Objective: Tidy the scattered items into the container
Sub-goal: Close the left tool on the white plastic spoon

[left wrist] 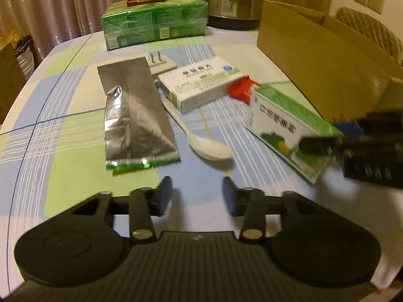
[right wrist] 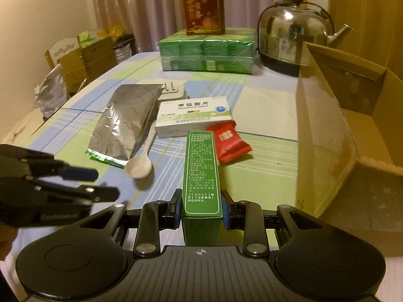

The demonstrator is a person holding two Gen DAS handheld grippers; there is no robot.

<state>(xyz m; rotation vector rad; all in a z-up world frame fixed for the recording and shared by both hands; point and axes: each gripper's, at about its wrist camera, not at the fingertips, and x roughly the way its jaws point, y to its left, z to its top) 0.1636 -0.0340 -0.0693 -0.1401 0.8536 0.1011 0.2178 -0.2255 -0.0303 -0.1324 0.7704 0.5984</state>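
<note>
My right gripper [right wrist: 201, 205] is shut on a green and white medicine box [right wrist: 201, 173], held above the table; the box also shows in the left wrist view [left wrist: 292, 128] with the right gripper [left wrist: 327, 148] on it. My left gripper [left wrist: 197, 196] is open and empty, just short of a white spoon [left wrist: 201, 141] and a silver foil pouch [left wrist: 136, 115]. A white medicine box [right wrist: 192, 115], a red candy packet [right wrist: 229, 143] and a white plug adapter [right wrist: 172, 91] lie on the checked tablecloth. The open cardboard box [right wrist: 327, 130] stands at the right.
A green shrink-wrapped pack [right wrist: 206, 50] with a dark red tin [right wrist: 202, 11] on top stands at the far side. A steel kettle [right wrist: 294, 37] stands beside it. Cartons and bags [right wrist: 75, 58] lie beyond the table's left edge.
</note>
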